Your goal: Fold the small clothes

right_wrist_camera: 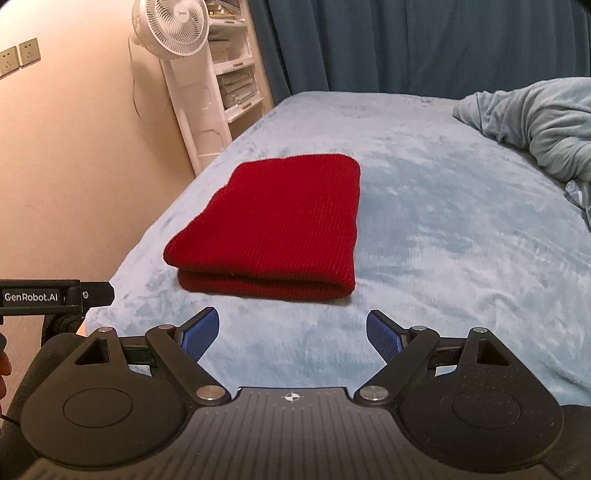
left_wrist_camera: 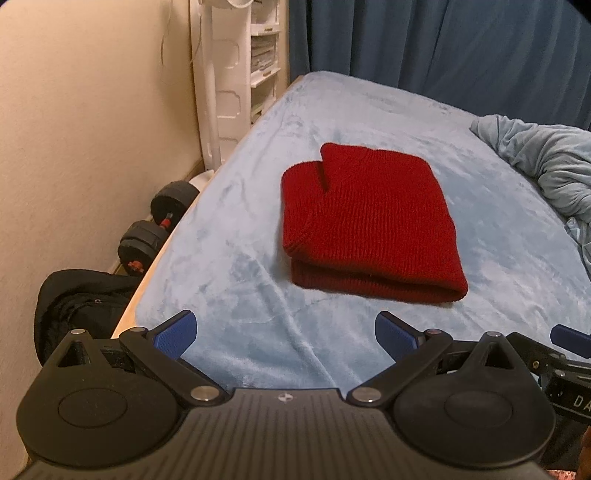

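A dark red knitted garment [left_wrist_camera: 369, 221] lies folded into a thick rectangle on the light blue bed cover [left_wrist_camera: 240, 280]; in the right wrist view the same red garment [right_wrist_camera: 273, 225] shows its folded edge toward me. My left gripper [left_wrist_camera: 285, 338] hovers over the cover just short of the garment, its blue pads wide apart with nothing between them. My right gripper [right_wrist_camera: 292, 334] is likewise open and empty, a little short of the garment's near edge. The right gripper's blue tip [left_wrist_camera: 569, 338] peeks in at the right of the left wrist view.
A crumpled blue-grey duvet [right_wrist_camera: 535, 129] is heaped at the bed's right. Left of the bed are a beige wall, a white fan [right_wrist_camera: 173, 26], a white shelf unit [right_wrist_camera: 236, 77], dumbbells [left_wrist_camera: 159, 229] and a black bag [left_wrist_camera: 77, 306] on the floor. Dark blue curtains [right_wrist_camera: 406, 44] hang behind.
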A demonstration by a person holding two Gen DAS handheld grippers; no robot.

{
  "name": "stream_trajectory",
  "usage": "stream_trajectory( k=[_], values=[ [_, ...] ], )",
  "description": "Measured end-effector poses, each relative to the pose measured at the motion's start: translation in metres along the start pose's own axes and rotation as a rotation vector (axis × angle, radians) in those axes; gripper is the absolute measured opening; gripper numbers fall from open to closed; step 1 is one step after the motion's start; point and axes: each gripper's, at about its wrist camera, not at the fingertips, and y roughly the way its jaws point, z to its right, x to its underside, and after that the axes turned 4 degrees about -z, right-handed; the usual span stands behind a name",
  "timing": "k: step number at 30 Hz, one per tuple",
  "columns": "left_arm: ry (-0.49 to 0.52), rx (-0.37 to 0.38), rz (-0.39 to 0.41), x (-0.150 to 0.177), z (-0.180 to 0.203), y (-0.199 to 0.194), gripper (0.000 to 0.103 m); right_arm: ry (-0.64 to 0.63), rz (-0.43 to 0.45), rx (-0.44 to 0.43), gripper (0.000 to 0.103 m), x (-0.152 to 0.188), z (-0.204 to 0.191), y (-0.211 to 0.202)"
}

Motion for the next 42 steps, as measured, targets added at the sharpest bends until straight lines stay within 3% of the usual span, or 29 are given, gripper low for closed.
stream_trajectory(
  k=[12, 19, 27, 31, 36, 42],
  values=[
    [-0.034, 0.016, -0.070, -0.027, 0.018, 0.039, 0.103, 0.056, -0.046, 0.005, 0.088, -0.004, 0.030, 0.028],
    [-0.051, -0.010, -0.081, -0.043, 0.031, 0.061, 0.103, 0.095, -0.046, 0.027, 0.088, -0.015, 0.055, 0.042],
    [-0.121, -0.008, -0.091, -0.062, 0.041, 0.085, 0.103, 0.112, -0.047, 0.040, 0.088, -0.032, 0.075, 0.058],
    [-0.206, 0.024, -0.126, -0.067, 0.037, 0.100, 0.103, 0.126, -0.046, 0.033, 0.090, -0.043, 0.087, 0.066],
    [-0.313, 0.055, -0.157, -0.070, 0.029, 0.118, 0.103, 0.225, -0.059, -0.079, 0.094, -0.069, 0.116, 0.082],
    [-0.428, 0.062, -0.197, -0.068, 0.013, 0.138, 0.103, 0.377, -0.100, -0.203, 0.096, -0.135, 0.162, 0.134]
  ],
)
